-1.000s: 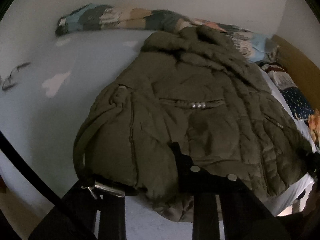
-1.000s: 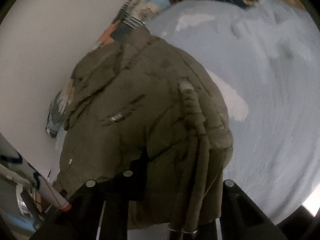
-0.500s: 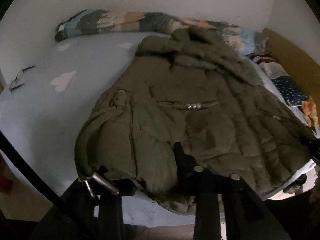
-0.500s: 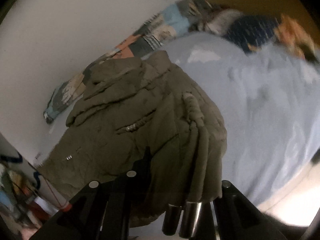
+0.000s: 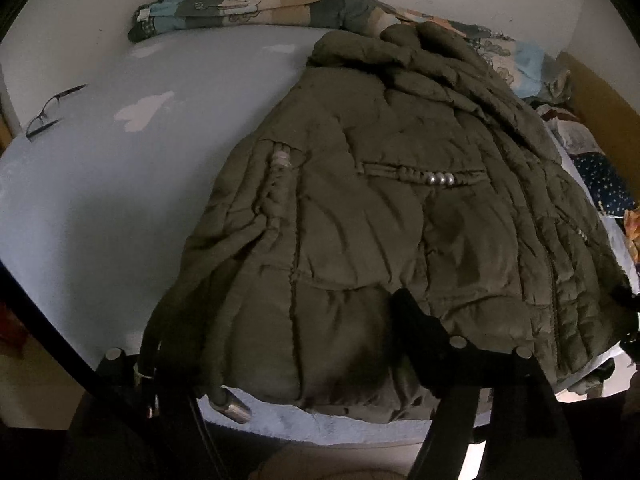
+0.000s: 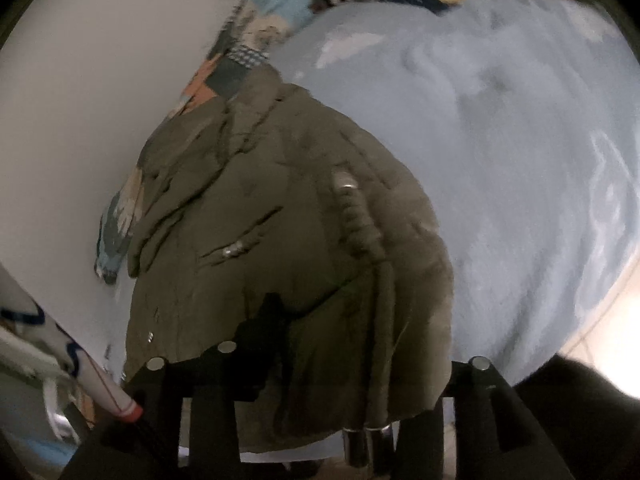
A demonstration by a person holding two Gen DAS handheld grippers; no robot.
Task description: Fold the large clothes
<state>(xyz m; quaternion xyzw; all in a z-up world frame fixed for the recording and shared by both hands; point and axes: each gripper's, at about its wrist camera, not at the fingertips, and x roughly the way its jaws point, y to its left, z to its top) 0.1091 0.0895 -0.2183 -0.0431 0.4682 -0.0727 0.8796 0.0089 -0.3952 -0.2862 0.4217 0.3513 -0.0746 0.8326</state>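
Pale-blue bed sheet (image 5: 100, 200): our left gripper (image 5: 288, 364) and right gripper (image 6: 320, 364) apparently clamp the olive padded jacket (image 5: 380, 208) hem; collar lies directly ahead.

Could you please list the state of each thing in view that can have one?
Jacket: spread flat on the bed, hem held by both claws.
Left claw: shut on the hem.
Right claw: shut on the hem.
Drawstrings: hanging loose off the bed edge.
Glasses: lying unfolded on the sheet.
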